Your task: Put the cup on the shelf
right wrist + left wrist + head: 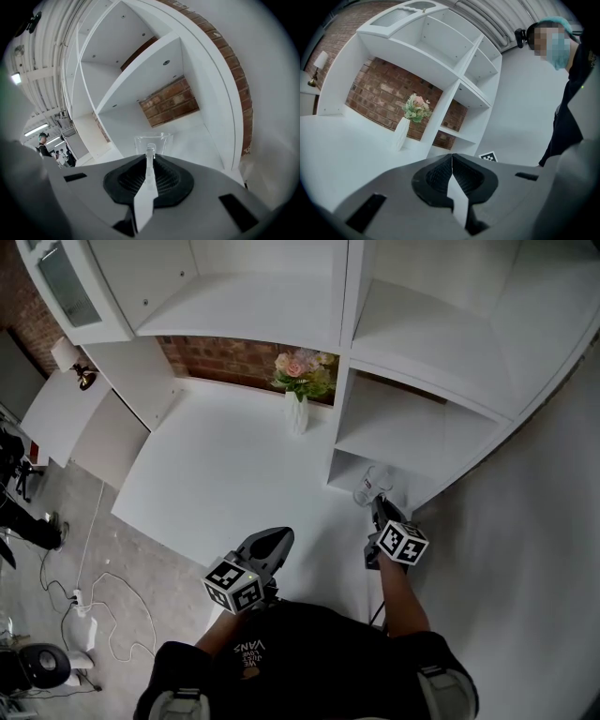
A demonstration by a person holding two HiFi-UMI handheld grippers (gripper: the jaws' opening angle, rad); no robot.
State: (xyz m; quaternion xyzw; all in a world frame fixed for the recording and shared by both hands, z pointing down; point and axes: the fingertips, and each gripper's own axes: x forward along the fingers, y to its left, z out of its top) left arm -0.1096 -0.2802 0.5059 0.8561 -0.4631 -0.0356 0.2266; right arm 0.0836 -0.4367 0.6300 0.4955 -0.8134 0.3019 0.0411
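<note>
A clear glass cup (372, 486) is at the mouth of the lowest compartment of the white shelf unit (424, 395). My right gripper (382, 509) is shut on its near wall. In the right gripper view the cup (153, 142) stands upright just past the jaws, its wall pinched between the pads of the gripper (150, 153), with the brick-backed compartment behind it. I cannot tell whether its base touches the shelf floor. My left gripper (277, 538) hovers over the front of the white desk (225, 474), shut (452, 157) with nothing in it.
A white vase of flowers (298, 395) stands at the back of the desk by the shelf's upright, also in the left gripper view (407, 123). A white wall (534, 549) runs along the right. Cables and a fan lie on the floor (56, 615) to the left.
</note>
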